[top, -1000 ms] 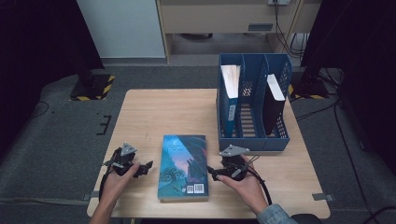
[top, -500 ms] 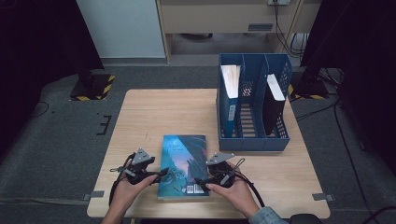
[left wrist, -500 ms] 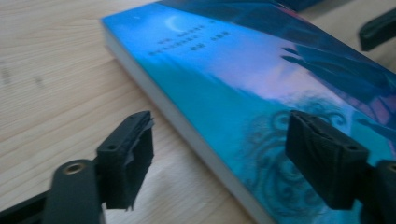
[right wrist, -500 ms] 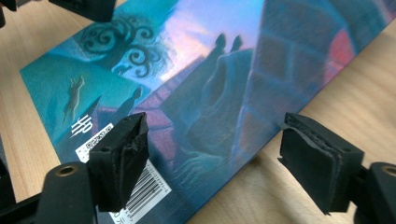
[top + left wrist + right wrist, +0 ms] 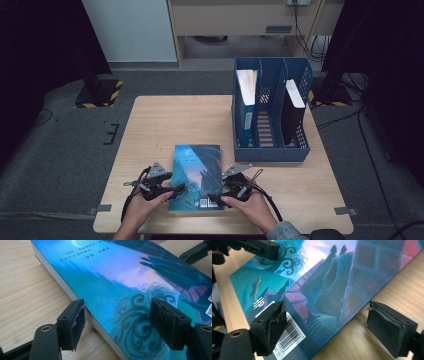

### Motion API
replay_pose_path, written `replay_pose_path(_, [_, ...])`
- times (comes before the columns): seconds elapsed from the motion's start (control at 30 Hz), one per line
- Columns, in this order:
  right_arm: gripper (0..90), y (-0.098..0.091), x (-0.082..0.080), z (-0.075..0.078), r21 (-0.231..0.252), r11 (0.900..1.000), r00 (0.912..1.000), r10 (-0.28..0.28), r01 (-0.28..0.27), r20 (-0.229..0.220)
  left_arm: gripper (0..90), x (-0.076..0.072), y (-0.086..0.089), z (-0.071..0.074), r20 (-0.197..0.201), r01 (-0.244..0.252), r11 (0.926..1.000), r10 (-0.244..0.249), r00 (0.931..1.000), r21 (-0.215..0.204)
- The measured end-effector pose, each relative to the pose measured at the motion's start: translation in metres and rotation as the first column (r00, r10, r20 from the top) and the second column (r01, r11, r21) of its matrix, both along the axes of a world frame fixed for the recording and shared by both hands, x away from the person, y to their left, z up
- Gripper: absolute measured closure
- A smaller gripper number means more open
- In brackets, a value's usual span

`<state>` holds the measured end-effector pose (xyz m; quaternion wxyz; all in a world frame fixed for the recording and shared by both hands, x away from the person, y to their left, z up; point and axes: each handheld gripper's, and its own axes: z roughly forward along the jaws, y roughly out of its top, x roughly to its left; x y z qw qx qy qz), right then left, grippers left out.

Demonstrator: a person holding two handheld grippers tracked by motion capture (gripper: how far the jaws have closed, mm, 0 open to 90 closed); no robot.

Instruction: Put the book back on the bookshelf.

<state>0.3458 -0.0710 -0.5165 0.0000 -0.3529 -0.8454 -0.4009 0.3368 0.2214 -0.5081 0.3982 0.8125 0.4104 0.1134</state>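
Landmark: book [image 5: 196,177], one, lying flat with its blue-green cover up on the near middle of the wooden table [image 5: 165,125].
Left gripper [image 5: 172,191]: at the book's left edge near its near corner; the left gripper view has one pad on the table just off the page edge and the other over the cover. Jaws have just been closing, book edge between them; a gap shows at the page edge, so not clamped.
Right gripper [image 5: 215,197]: at the book's right edge near the near corner; the right gripper view has one pad over the barcode [image 5: 289,336] and the other above the bare table beside the spine. Jaws have just been opening, book edge between them, released.
Hands: two, both at the near end of the book.
File rack [image 5: 270,112]: one, blue, three slots, beyond and to the right of the book, well apart from it.
Rack contents: two upright volumes, a blue one [image 5: 246,102] in the slot nearest the book, a dark one [image 5: 292,112] in the farthest; middle slot between them.
Obstructions: table surface between book and rack bare.
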Motion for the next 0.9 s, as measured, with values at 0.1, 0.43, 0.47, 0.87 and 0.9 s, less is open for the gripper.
replay_pose_path(0.1, [12.7, 0.000, 0.001, -0.002, 0.014, 0.9998, 0.9994, 0.012, -0.011, -0.033, 27.8, 0.001, 0.000, 0.000, -0.003, 0.006, 1.0000, -0.006, 1.0000, -0.001])
replay_pose_path(0.43, [6.9, 0.001, 0.009, -0.009, 0.044, 0.9985, 0.9952, 0.037, -0.033, -0.090, 26.8, 0.003, 0.001, -0.001, -0.007, 0.017, 0.9999, -0.017, 0.9998, -0.002])
replay_pose_path(0.47, [6.8, 0.001, 0.010, -0.009, 0.041, 0.9983, 0.9948, 0.045, -0.042, -0.091, 26.7, 0.004, 0.001, -0.001, -0.008, 0.019, 0.9998, -0.019, 0.9998, -0.003])
replay_pose_path(0.87, [11.6, 0.003, 0.014, -0.007, 0.057, 0.9981, 0.9939, 0.032, -0.026, -0.105, 26.8, 0.004, 0.002, -0.001, -0.003, 0.028, 0.9996, -0.028, 0.9996, -0.002])
replay_pose_path(0.9, [13.6, 0.002, 0.014, -0.005, 0.055, 0.9981, 0.9946, 0.034, -0.029, -0.098, 26.8, 0.005, 0.004, -0.001, -0.007, 0.029, 0.9996, -0.029, 0.9996, -0.002])
